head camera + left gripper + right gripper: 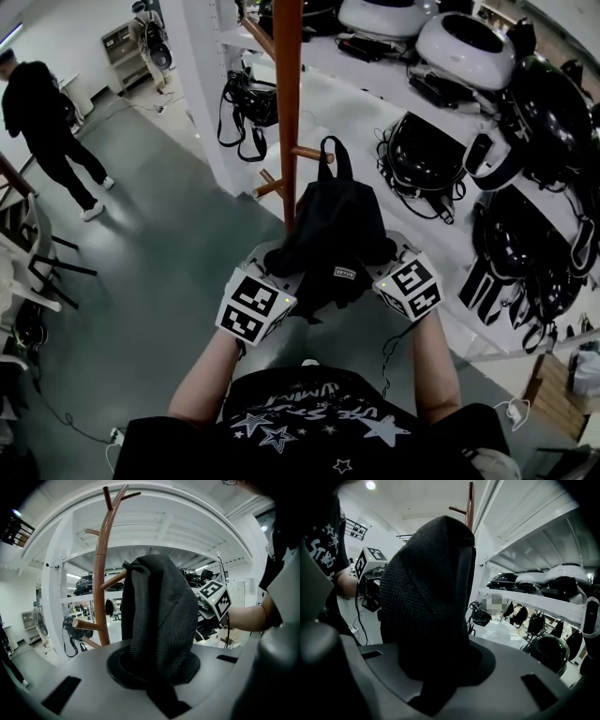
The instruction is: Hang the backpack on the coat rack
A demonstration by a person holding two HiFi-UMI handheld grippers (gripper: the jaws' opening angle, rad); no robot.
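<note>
Currently both grippers hold the black woven-fabric backpack up in front of the reddish-brown wooden coat rack.

Left gripper: jaws closed tight on a fold of the backpack's fabric. In the left gripper view the cloth rises straight out of the jaw slot and fills the middle of the frame. The rack's pole and its angled pegs stand just behind it to the left.

Right gripper: jaws clamped on a thicker bunch of the same fabric on the bag's other side. In the right gripper view the cloth blocks most of the frame, and the top of the rack shows above it.

Backpack position, head view: it hangs between the two marker cubes, bottom edge sagging between them, body against the lower part of the pole. Its top carry loop stands upright at the tip of a short wooden peg. I cannot tell whether the loop is over the peg or only beside it.

Surroundings: white shelving to the right carries black and white helmet-like headsets. A person in black clothes stands on the grey floor at upper left, well apart.
</note>
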